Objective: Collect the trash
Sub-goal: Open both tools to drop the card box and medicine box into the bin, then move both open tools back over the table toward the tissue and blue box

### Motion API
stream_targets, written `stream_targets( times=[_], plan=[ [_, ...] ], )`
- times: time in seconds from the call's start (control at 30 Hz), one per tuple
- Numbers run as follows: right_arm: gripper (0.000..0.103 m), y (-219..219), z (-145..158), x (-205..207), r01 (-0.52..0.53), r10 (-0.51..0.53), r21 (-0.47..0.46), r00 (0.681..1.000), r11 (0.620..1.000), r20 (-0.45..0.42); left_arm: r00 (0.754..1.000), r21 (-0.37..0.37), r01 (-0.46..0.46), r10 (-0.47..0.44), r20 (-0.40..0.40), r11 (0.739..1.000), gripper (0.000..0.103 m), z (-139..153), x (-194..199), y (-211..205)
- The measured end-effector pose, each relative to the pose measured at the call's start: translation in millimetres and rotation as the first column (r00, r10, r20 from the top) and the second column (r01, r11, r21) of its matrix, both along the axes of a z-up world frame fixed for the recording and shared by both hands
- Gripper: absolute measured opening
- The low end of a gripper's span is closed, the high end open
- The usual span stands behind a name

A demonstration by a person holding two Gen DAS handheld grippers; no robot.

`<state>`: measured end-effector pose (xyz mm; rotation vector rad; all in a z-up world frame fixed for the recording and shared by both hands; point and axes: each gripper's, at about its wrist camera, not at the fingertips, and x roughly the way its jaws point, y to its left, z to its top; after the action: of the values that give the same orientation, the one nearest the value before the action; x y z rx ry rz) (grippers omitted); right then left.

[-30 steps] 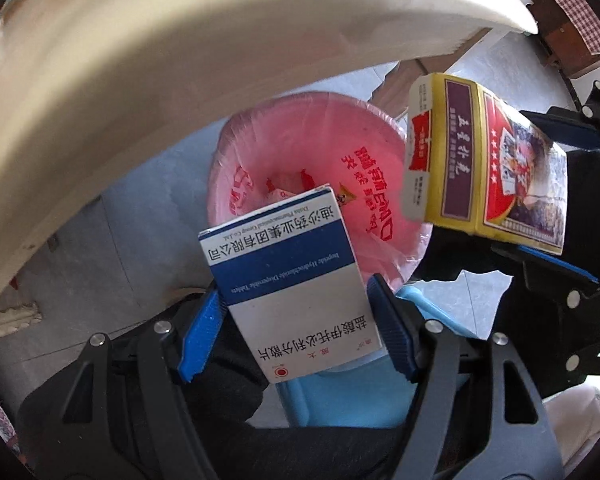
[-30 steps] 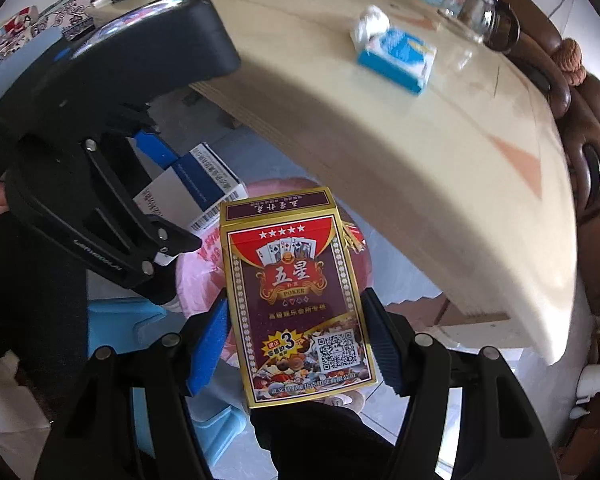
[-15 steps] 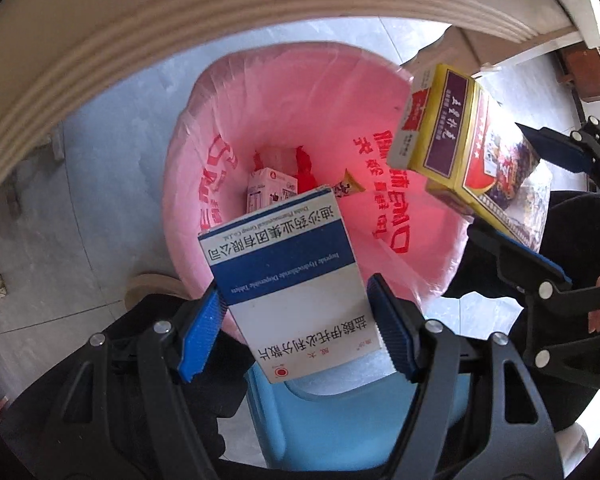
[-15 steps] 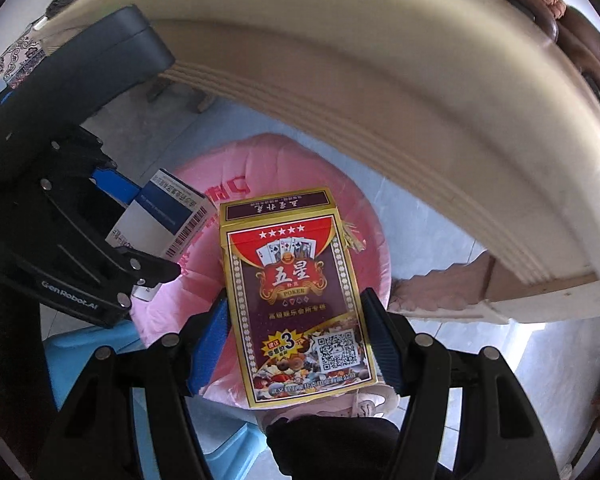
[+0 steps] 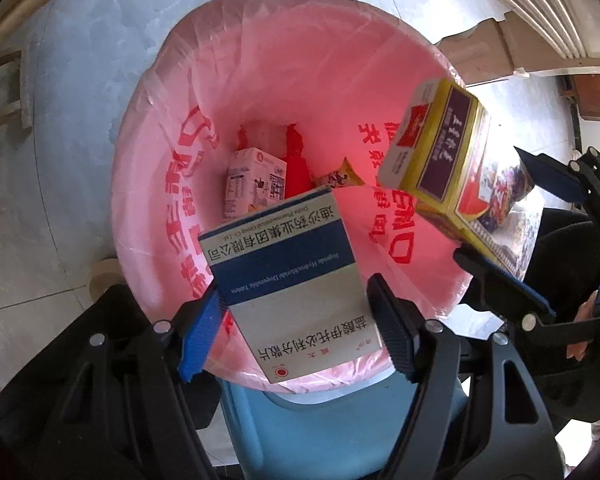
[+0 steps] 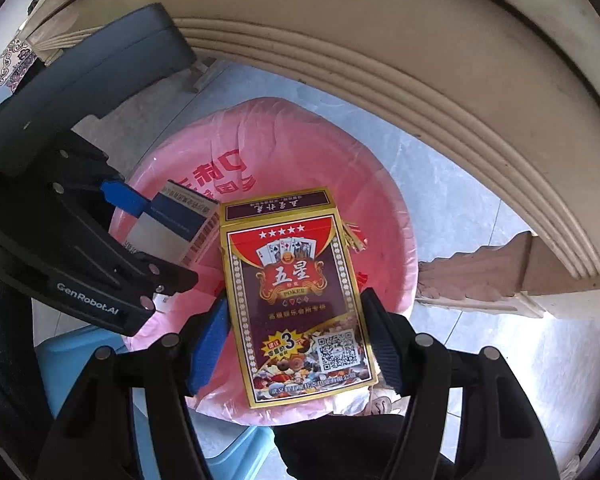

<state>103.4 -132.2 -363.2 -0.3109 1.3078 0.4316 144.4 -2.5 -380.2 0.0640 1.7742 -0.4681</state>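
Both hands hang over the pink-lined trash bin (image 5: 172, 128), each with a box clamped in its jaws: the left gripper (image 5: 296, 320) grips the blue-and-white medicine box (image 5: 288, 280) by its long edges, and the right gripper (image 6: 296, 344) grips the red-and-gold playing-card box (image 6: 296, 292) the same way. Both boxes point steeply down toward the bin's mouth, the card box near the right side of the opening in the left wrist view and the medicine box nearer the middle. The step in hand looks like the drop. To do it well, each box should sit wholly inside the rim before the jaws part, since the card box hangs close to the liner's edge and could tip out over it. Letting go one hand at a time would likely keep the two boxes from knocking together on the way down. The liner is thin plastic and probably sags, so neither gripper should press on it. A small milk carton (image 5: 256, 184) and a snack wrapper (image 5: 338, 178) already lie at the bottom. The bin stands on a pale grey tiled floor (image 5: 60, 160), just beside a light blue plastic stool (image 5: 340, 428). The cream, moulded edge of the desk (image 6: 440, 60) curves above, and its carved leg (image 6: 480, 276) stands near the bin.
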Motion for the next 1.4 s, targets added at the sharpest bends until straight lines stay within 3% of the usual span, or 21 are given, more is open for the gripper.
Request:
stream_targets(
  times=[0.3,0.37,0.5,0.8,1.1,1.27,1.33,1.4],
  plan=[
    [0.065,-6.4,-1.8,0.7,0.006,-0.005,0.031,0.999,0.999,-0.038,1.0,0.029,0.024,-0.024,0.002,0.999,0.071,0.9,1.8,-2.9],
    [0.07,-5.2,-2.7,0.6,0.006,-0.005,0.024,0.999,1.0,-0.033,0.999,0.04,0.041,-0.041,0.011,0.998,0.077,-0.8,1.6,-6.2],
    [0.071,-5.5,-2.9,0.2,0.01,-0.009,0.021,0.999,1.0,-0.033,0.999,0.049,0.038,-0.039,0.019,0.998,0.08,1.9,4.1,-5.0],
    [0.071,-2.4,-5.1,-0.9,0.008,-0.007,0.02,0.999,1.0,-0.034,0.999,0.06,0.034,-0.036,0.031,0.998,0.081,3.9,2.5,-6.6],
    [0.071,-3.1,8.5,-8.5,0.015,-0.015,0.029,1.0,0.999,-0.027,0.996,0.079,0.043,-0.049,0.08,0.996,0.081,24.7,-5.5,-8.1],
    [0.071,-4.9,44.6,-30.8,0.018,-0.018,0.061,1.0,0.998,-0.008,0.989,0.1,0.048,-0.061,0.136,0.994,0.081,71.3,-24.6,5.1],
    [0.075,-5.0,68.4,-39.4,0.015,-0.017,0.085,1.0,0.996,0.016,0.984,0.076,0.032,-0.045,0.172,0.997,0.081,101.4,-30.0,14.8],
    [0.085,-6.1,103.4,-45.6,0.013,-0.021,0.122,0.998,0.992,0.06,0.978,0.05,0.002,-0.012,0.208,0.999,0.081,144.3,-29.4,29.3]
  ],
)
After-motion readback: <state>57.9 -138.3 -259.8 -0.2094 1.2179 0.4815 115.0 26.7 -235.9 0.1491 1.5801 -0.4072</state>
